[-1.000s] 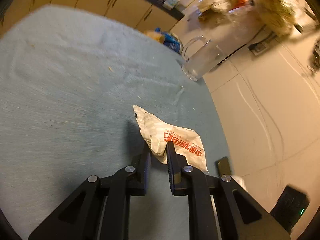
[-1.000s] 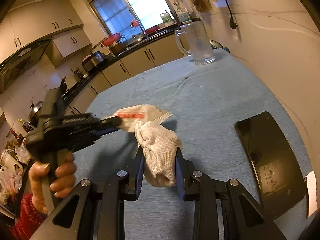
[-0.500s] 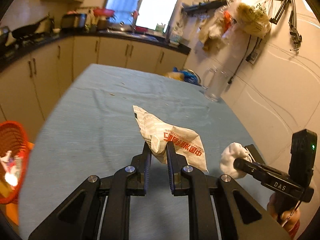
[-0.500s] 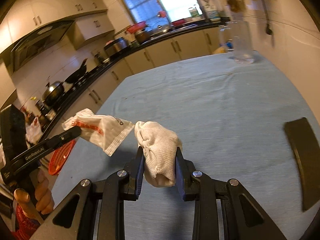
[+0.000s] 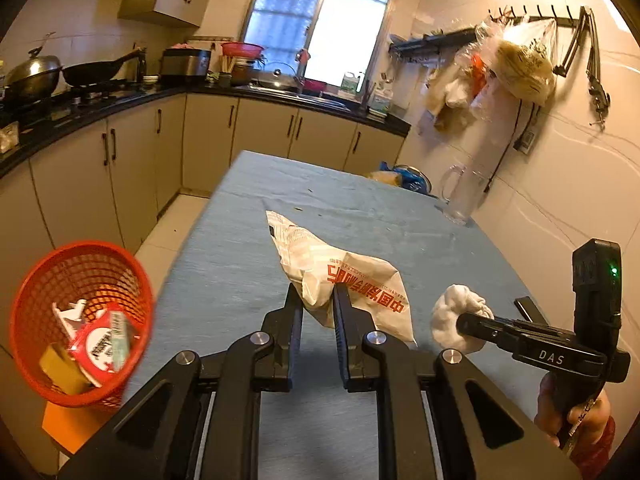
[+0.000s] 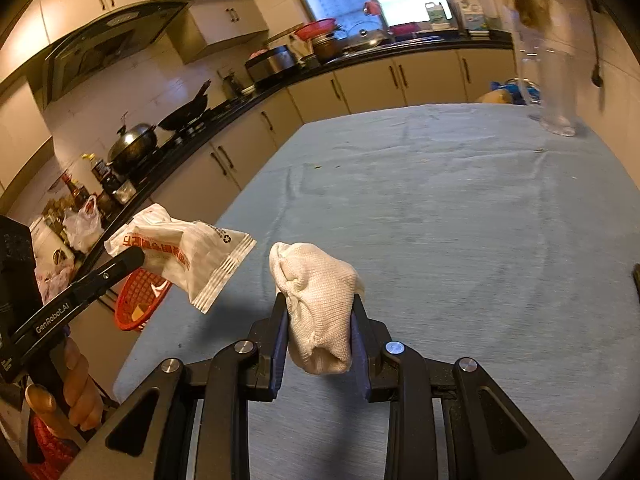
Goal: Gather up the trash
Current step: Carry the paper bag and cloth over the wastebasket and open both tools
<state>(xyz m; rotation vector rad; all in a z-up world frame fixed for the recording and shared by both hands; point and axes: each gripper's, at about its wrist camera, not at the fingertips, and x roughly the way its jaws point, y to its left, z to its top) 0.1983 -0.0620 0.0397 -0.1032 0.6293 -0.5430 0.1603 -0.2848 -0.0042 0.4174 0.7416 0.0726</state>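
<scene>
Kitchen, blue-clothed counter [image 5: 224, 264]: we carry the printed wrapper [image 5: 344, 276] clamped in the left hand-held gripper [image 5: 316, 312] and the white sock [image 6: 318, 304] in the right hand-held gripper [image 6: 320, 336], releasing only squarely over the red mesh bin [image 5: 80, 320] beside the counter.

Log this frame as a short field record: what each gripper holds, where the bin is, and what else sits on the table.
left gripper: shut on white wrapper with red print
right gripper: shut on white cloth wad
red mesh basket: on the floor beside the table's left edge, trash already inside
table: blue cloth cover
also on table: clear jug at far right, near wall
</scene>
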